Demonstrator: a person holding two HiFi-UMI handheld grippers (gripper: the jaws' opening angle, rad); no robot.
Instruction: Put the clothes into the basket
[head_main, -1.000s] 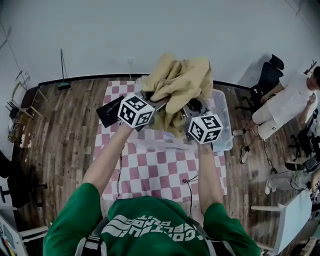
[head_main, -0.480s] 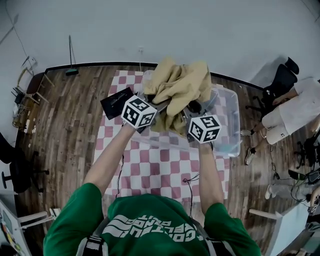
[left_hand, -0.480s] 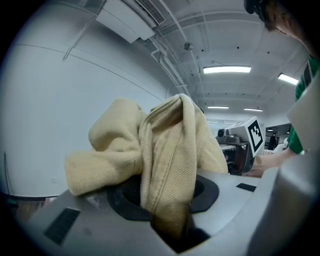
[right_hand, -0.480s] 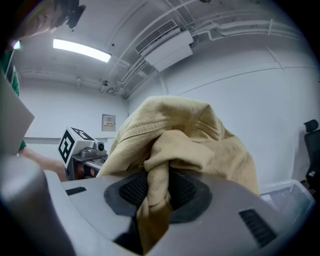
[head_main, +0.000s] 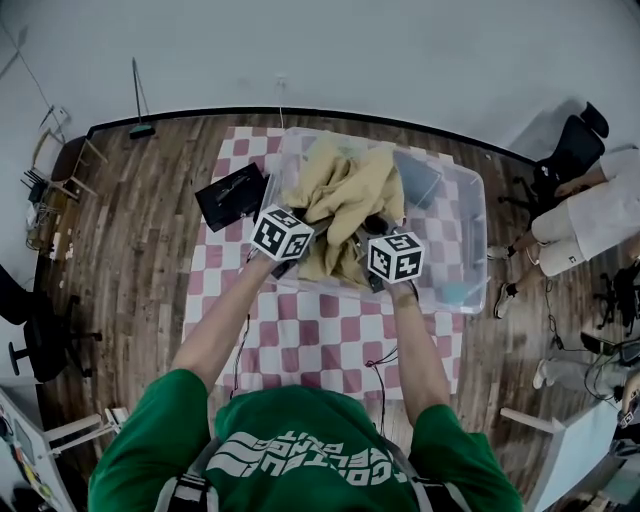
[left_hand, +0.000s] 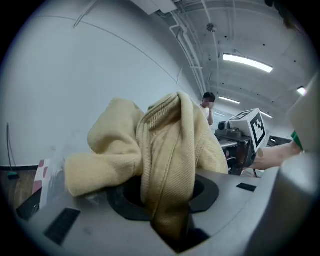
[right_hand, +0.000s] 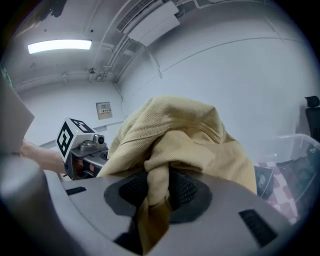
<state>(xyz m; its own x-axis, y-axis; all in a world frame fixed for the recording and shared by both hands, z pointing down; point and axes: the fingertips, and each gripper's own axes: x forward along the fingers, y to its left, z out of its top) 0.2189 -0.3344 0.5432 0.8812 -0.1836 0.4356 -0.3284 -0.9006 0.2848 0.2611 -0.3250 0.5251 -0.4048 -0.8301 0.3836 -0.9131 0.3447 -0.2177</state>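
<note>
- Gripping a thick fold of the tan garment (left_hand: 165, 145), the fingers (left_hand: 240, 210) of my left gripper (head_main: 316, 230) are closed on it, and the cloth is squeezed into a rope between the dark pads.
- My right gripper (head_main: 362, 238) does likewise: its fingers (right_hand: 235, 210) clamp a twisted bunch of the same garment, close beside the left one.
- The cloth is a matt, ribbed twill with stitched seams, and one lobe at the left looks softer and fleecier. I judge it light, limp and not slippery, with nothing in it to break. A thick seam fold seems the sound place to hold, since a single layer might slide out.
- The garment hangs in a heap between the two grippers over the left half of the clear plastic basket (head_main: 480, 200). Its lower folds seem to be within the walls.
- Farther in the basket lies a dark folded piece (head_main: 420, 178).
- The basket stands on the tabletop (head_main: 320, 340), which has a pink-and-white checked cover. A flat black thing (head_main: 232, 196) lies just beside the basket's left wall.
</note>
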